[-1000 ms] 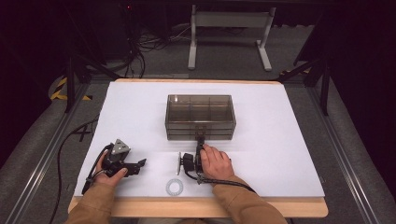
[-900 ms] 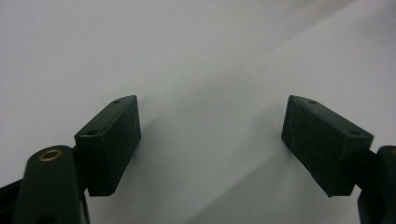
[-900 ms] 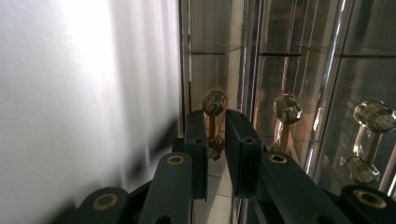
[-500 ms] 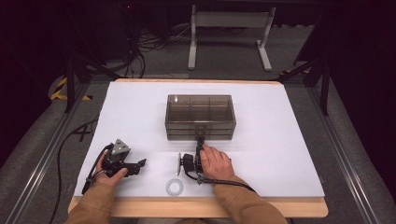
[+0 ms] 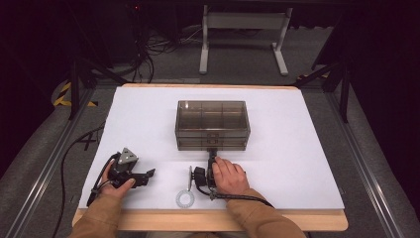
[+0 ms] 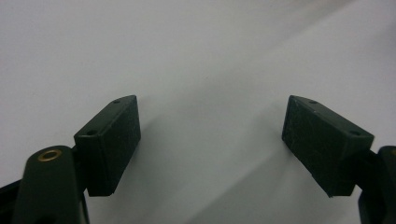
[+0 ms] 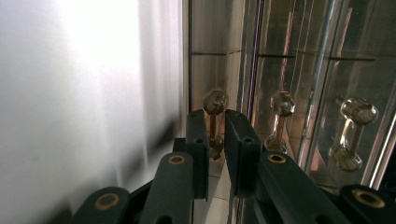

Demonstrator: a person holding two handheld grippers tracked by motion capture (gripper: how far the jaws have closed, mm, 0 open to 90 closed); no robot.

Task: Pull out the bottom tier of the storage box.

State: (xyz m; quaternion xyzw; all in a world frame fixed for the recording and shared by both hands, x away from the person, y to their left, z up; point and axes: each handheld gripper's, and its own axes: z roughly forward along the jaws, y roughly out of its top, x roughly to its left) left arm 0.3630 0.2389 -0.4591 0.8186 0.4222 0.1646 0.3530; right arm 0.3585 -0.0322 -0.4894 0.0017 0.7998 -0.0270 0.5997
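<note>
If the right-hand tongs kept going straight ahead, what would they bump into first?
The right tongs already close around a faceted knob on the smoky clear drawer box. Pushed straight on, they would likely meet that drawer's front right behind the knob.

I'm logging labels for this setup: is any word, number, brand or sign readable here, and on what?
None: no text can be read.
The smoky drawer box shows no label.
Its knob is plain.
The right gripper and left gripper show no marking.
The white ring is blank.
</note>
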